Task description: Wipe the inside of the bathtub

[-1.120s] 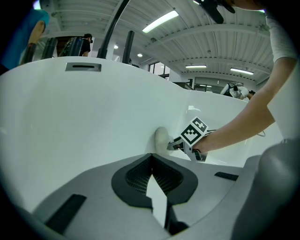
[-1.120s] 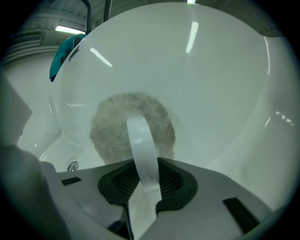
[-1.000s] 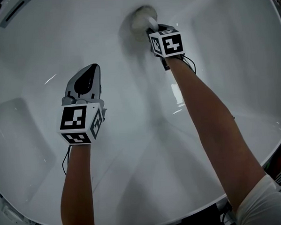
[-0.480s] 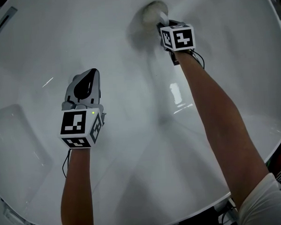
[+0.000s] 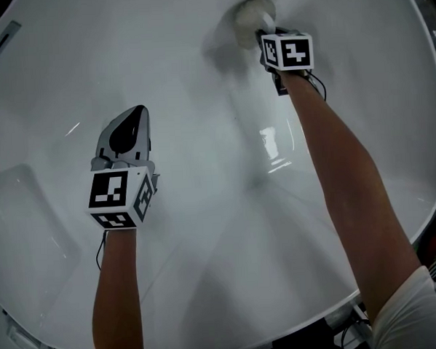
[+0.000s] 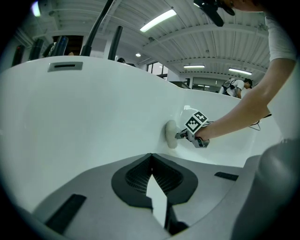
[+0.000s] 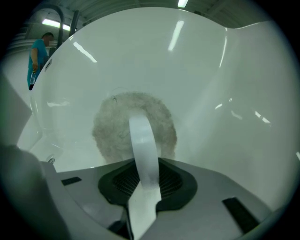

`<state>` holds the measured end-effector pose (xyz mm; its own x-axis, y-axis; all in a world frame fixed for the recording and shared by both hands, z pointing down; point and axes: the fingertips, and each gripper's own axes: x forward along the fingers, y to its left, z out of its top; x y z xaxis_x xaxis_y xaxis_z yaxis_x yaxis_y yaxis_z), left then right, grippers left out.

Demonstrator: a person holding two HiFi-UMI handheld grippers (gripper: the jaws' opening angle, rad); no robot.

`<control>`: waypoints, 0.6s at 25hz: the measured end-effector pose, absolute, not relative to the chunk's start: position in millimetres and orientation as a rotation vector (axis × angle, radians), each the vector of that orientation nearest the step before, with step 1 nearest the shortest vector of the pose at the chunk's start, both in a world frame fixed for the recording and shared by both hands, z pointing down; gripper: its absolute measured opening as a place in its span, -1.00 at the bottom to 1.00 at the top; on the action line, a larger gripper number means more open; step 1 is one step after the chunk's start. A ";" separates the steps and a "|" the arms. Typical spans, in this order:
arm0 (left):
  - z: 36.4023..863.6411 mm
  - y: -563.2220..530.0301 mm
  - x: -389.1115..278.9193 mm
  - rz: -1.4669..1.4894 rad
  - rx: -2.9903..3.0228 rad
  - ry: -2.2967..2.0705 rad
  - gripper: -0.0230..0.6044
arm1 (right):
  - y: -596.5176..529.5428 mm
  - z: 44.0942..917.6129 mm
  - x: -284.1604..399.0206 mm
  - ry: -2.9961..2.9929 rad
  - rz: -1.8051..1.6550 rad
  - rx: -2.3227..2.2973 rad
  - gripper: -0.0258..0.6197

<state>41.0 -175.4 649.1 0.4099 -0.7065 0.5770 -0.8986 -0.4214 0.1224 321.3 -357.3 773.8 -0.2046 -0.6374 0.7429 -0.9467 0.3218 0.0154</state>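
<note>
While the left tool (image 5: 133, 118) hangs pressed together, the right tool (image 5: 266, 27) pinches a pad (image 5: 247, 14) inside the bathtub (image 5: 88, 60).

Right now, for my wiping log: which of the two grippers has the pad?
The right gripper: its jaws are shut on the white strip of the fluffy pad pressed to the bathtub. The left gripper is shut on nothing.

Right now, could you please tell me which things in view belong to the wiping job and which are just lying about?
In the job:
bathtub
fluffy pad, pressed on the tub wall
right tool, shut on the pad's white strap

Lying about:
left tool, shut and empty
overflow slot
person in the background
</note>
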 end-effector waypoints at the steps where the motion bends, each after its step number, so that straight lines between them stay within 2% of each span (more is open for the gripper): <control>1: 647.0 -175.1 42.2 0.627 2.256 -1.369 -0.89 | -357.0 769.9 325.1 -1.930 0.605 1.403 -0.60; 15: 569.0 -157.6 48.0 0.632 2.227 -1.352 -0.89 | -310.8 674.8 312.9 -2.029 0.724 1.385 -0.60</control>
<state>48.0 -157.6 569.0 0.4124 -0.6895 0.5954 -0.8990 -0.4138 0.1434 312.9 -310.8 674.8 -0.2992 -0.6317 0.7152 -0.9417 0.3165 -0.1145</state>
